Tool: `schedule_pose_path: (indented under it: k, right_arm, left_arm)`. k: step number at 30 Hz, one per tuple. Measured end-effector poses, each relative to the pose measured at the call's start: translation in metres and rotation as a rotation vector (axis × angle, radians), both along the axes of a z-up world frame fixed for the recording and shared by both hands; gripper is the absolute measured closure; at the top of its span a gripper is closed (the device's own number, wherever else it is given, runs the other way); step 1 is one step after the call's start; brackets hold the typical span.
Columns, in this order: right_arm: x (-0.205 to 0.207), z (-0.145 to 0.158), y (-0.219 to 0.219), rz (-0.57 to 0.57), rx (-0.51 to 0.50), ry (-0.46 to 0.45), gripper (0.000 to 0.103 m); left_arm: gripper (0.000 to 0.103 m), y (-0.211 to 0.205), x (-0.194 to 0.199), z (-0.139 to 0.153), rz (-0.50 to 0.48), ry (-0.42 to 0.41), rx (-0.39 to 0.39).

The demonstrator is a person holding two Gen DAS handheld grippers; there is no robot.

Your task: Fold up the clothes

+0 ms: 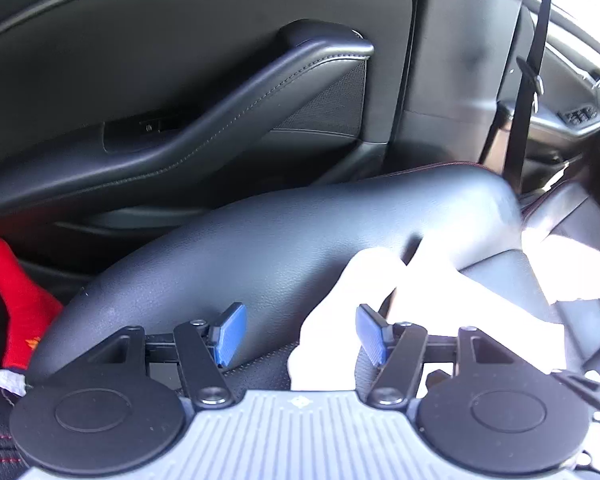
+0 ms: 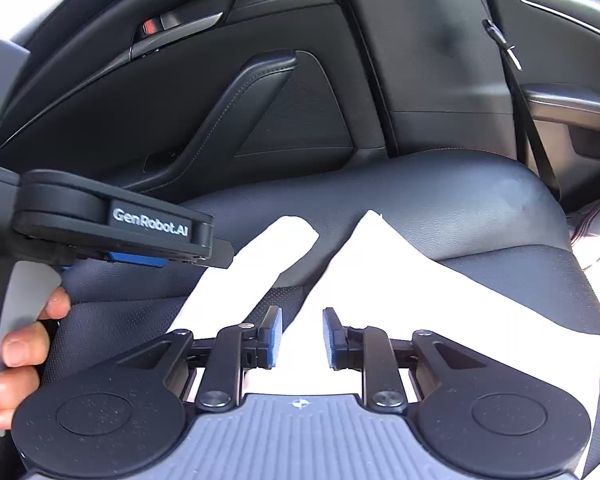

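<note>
A white garment (image 2: 400,300) lies spread on a black leather car seat (image 2: 440,196), with a narrow part (image 2: 236,280) reaching left and a broad part to the right. My right gripper (image 2: 302,338) is open, low over the garment's near edge, holding nothing. My left gripper (image 1: 300,334) is open; a white fold of the garment (image 1: 340,320) lies between and below its blue pads (image 1: 230,332). In the right wrist view the left gripper (image 2: 188,258) shows side-on at the left, just above the narrow part, with fingers of a hand (image 2: 24,348) on its handle.
The black door panel with its armrest (image 1: 228,104) stands just beyond the seat. A seat belt (image 2: 528,120) hangs at the right by the pillar. A red cloth item (image 1: 20,304) lies at the left, beside the seat bolster (image 1: 260,248).
</note>
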State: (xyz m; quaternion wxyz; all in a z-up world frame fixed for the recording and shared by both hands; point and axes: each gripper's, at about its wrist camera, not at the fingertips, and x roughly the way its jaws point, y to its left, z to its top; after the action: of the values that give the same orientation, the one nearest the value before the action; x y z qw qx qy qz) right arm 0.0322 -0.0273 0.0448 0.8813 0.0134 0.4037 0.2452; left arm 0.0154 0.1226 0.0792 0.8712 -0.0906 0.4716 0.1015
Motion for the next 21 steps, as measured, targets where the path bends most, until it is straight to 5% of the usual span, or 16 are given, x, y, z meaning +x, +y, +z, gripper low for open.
schedule_pose_path:
  k: [7,21]
  right_arm:
    - [0.004,0.006,-0.014,-0.003,0.019,-0.005,0.078]
    - [-0.008,0.006,-0.033,-0.024,0.006,-0.005,0.077]
  left_arm:
    - [0.098,-0.005,0.001,-0.011,-0.028,0.032,-0.004]
    - [0.100,0.012,-0.049,0.041,0.124,-0.156,0.136]
